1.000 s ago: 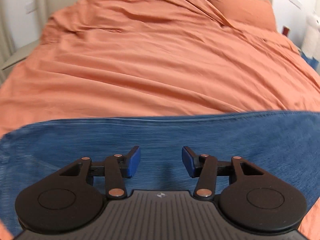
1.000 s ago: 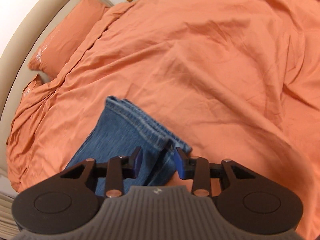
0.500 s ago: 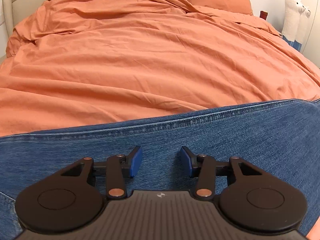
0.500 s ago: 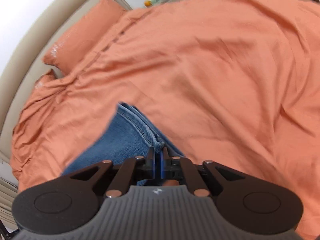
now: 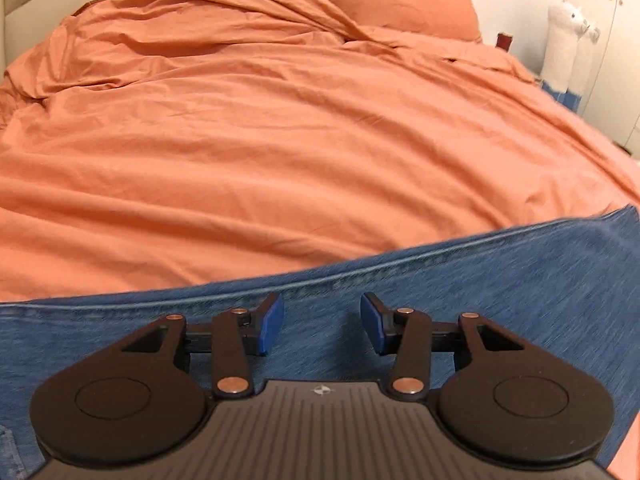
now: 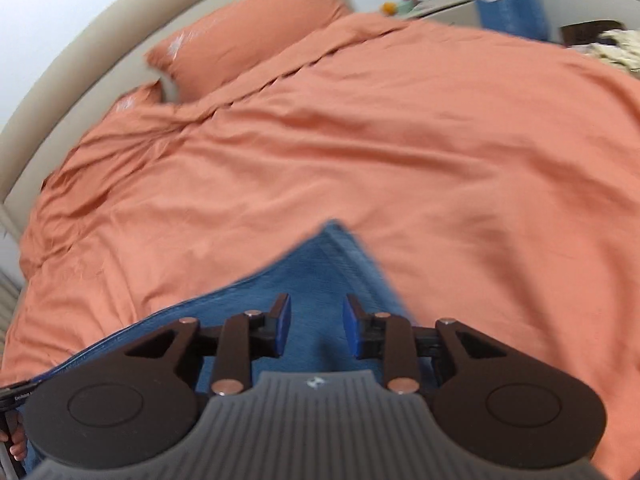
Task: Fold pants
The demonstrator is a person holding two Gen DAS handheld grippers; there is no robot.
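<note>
**Two open grippers over blue jeans on an orange bed**

The blue pants (image 5: 460, 280) lay flat on the big orange blanket (image 5: 280, 140) that covered the bed. They were at the near edge of the bed, close to both cameras. One long seam of the pants ran across the left wrist view, from low on the left to higher on the right.

The left gripper (image 5: 322, 324) hung just above the blue cloth and pointed toward the pillow (image 5: 392, 0) at the head of the bed. Its two blue pads (image 5: 270, 324) were spread wide apart, and nothing was between them.

The right gripper (image 6: 316, 324) was over one end of the pants (image 6: 320, 264), where the cloth came to a corner on the blanket (image 6: 400, 140). It pointed across the bed, with two orange pillows (image 6: 248, 24) far off to the upper left. Its pads (image 6: 282, 324) were apart too, and they held nothing. This view was a bit blurry.

A white fluffy toy animal (image 5: 566, 40) stood by the wall past the far right side of the bed.
</note>
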